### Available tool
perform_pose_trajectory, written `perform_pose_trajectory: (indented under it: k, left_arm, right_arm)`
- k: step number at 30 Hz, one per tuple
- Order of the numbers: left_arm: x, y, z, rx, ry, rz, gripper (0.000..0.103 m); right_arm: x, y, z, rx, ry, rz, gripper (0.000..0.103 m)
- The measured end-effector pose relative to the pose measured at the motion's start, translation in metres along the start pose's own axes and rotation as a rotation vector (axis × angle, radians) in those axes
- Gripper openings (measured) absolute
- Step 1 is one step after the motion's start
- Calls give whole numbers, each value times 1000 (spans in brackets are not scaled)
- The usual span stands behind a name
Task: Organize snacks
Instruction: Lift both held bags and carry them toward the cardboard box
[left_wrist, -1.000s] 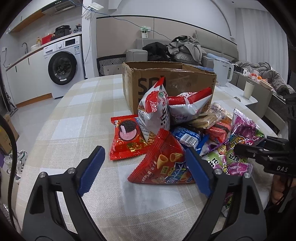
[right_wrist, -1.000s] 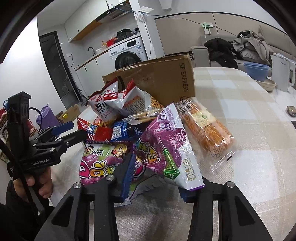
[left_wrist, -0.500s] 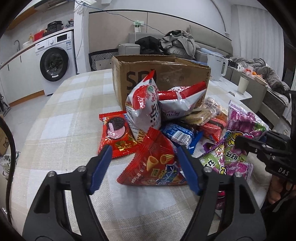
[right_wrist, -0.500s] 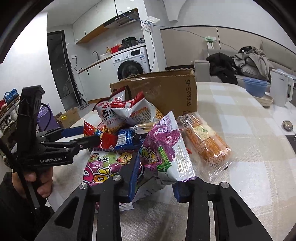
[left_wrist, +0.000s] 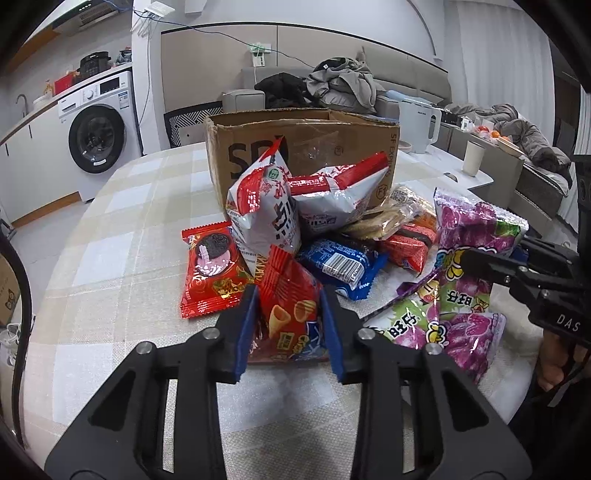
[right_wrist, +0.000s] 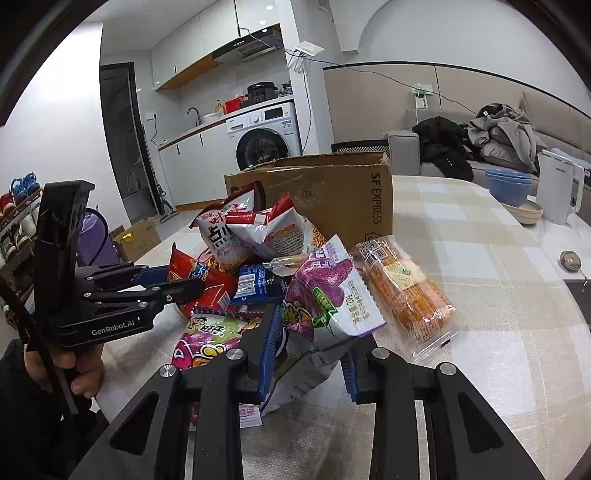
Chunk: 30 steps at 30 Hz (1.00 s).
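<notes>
A pile of snack packs lies in front of an open cardboard box (left_wrist: 303, 147) on the checked table. My left gripper (left_wrist: 290, 325) is shut on a red cone-snack bag (left_wrist: 291, 314) at the near edge of the pile; it also shows in the right wrist view (right_wrist: 184, 286). My right gripper (right_wrist: 312, 354) is shut on a purple snack bag (right_wrist: 325, 295), which stands tilted up between the blue pads; the same bag shows in the left wrist view (left_wrist: 476, 229). A red cookie pack (left_wrist: 212, 269), two red-and-white chip bags (left_wrist: 266, 214) and a blue pack (left_wrist: 340, 258) lie in the pile.
An orange cracker pack (right_wrist: 406, 288) lies right of the pile. A second purple-green bag (left_wrist: 436, 325) lies flat by the right gripper. A white kettle (right_wrist: 557, 192) and blue bowls (right_wrist: 508, 184) stand at the far right table edge. A washing machine (left_wrist: 99, 125) is behind.
My left gripper moved forward and closed its jaws onto the red cone-snack bag. My right gripper narrowed onto the purple bag and raised it slightly.
</notes>
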<state>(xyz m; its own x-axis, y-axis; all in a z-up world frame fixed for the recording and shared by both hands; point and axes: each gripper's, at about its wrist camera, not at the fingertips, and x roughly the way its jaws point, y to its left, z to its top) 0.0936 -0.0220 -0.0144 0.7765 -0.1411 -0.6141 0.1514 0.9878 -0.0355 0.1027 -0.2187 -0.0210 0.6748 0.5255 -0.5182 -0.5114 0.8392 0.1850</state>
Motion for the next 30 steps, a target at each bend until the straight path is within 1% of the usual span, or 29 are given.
perform_pose_trajectory:
  k: [4, 5, 9, 13, 16, 21, 30]
  left_arm:
    - [-4, 3, -1, -12, -12, -5, 27]
    - [-5, 4, -1, -13, -16, -6, 27]
    - [-8, 5, -2, -14, -22, -5, 27]
    - [-9, 6, -2, -17, -27, 0, 26]
    - [-10, 6, -3, -18, -31, 2, 26]
    - [-12, 6, -3, -23, -40, 7, 26]
    - [-20, 10, -4, -39, -66, 4, 24]
  right_arm:
    - [-5, -1, 2, 10, -27, 10, 29]
    - [-7, -2, 2, 9, -35, 11, 25]
    - [-12, -1, 3, 2, -67, 9, 23]
    - [-17, -3, 5, 5, -99, 0, 22]
    - [-22, -5, 5, 12, -127, -21, 22]
    - [-26, -12, 6, 41, -144, -47, 22]
    - [-31, -13, 9, 43, -170, -50, 21]
